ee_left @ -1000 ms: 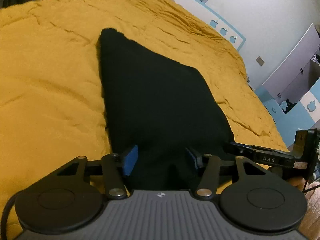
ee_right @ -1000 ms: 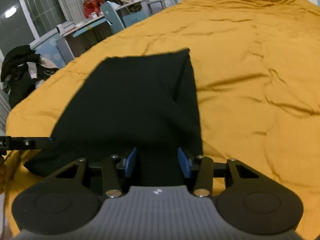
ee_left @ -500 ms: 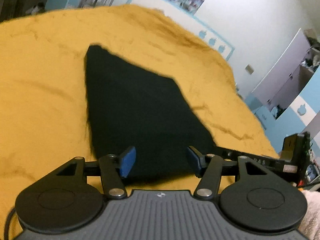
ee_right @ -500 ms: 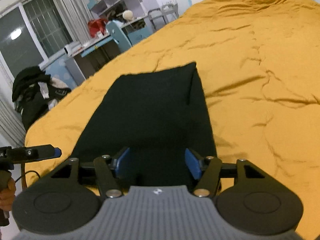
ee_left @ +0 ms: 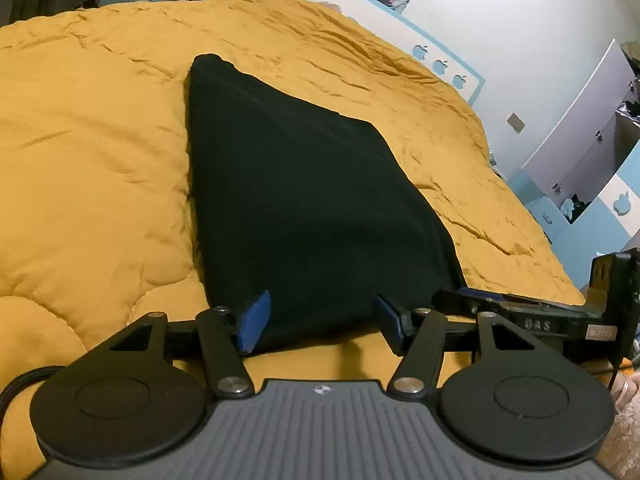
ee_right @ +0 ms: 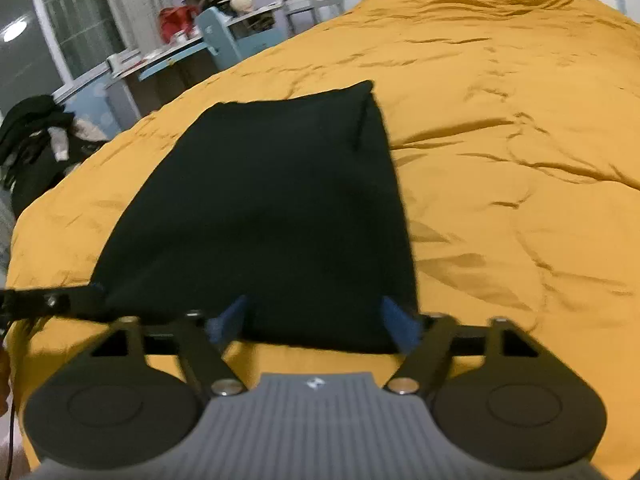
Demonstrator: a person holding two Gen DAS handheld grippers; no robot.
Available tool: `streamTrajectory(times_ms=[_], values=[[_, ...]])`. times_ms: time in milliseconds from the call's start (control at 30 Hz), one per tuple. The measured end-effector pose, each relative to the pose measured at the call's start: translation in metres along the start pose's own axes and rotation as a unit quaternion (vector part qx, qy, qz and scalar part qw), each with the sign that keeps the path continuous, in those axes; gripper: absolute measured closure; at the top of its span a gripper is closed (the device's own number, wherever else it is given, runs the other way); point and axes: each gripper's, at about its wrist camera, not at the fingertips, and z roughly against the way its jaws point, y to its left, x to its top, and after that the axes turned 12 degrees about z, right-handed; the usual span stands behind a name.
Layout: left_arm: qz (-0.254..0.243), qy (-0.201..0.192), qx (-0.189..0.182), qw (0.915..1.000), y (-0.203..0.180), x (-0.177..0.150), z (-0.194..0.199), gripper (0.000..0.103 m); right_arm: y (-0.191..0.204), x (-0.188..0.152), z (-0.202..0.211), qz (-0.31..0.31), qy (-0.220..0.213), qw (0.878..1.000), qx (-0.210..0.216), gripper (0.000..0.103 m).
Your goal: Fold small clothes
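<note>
A black folded garment (ee_left: pixel 304 200) lies flat on the mustard quilt (ee_left: pixel 100 160), narrowing toward the far end. My left gripper (ee_left: pixel 320 312) stands open at its near edge, blue pads on either side of the cloth and not pressing it. In the right wrist view the same garment (ee_right: pixel 272 208) spreads out ahead. My right gripper (ee_right: pixel 314 316) has its jaws opening wide, with the near hem between the pads and untouched. Each gripper shows in the other's view: the right one (ee_left: pixel 520 312) at the garment's right corner, the left one (ee_right: pixel 48 302) at its left corner.
The quilt (ee_right: pixel 520 200) covers a large bed with wrinkles all round the garment. A desk with shelves (ee_right: pixel 180 52) and a pile of dark clothes (ee_right: pixel 36 136) stand beyond the bed's left side. A white and blue wardrobe (ee_left: pixel 580 140) stands at the right.
Both grippers have drawn back from the garment, so quilt now shows between them and its near hem. The right jaws have spread much wider and the left slightly.
</note>
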Motion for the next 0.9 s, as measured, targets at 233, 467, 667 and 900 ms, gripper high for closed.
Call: streamTrajectory(times_ms=[233, 467, 667, 900], values=[[0.010, -0.001, 0.015, 0.9998, -0.008, 0.006, 0.003, 0.033, 0.000, 0.009, 0.016, -0.018, -0.028, 0.999, 0.020, 0.021], [-0.001, 0.002, 0.025, 0.9997, -0.020, 0.008, 0.005, 0.033, -0.022, 0.076, 0.015, -0.035, -0.125, 0.991, 0.043, 0.021], [0.010, 0.004, 0.020, 0.9997, -0.013, 0.008, -0.001, 0.032, -0.050, 0.120, -0.053, -0.067, -0.093, 0.991, 0.073, 0.056], [0.017, 0.007, 0.010, 0.9998, -0.008, 0.009, -0.004, 0.032, -0.081, 0.125, -0.109, -0.107, -0.048, 0.992, 0.039, 0.073]])
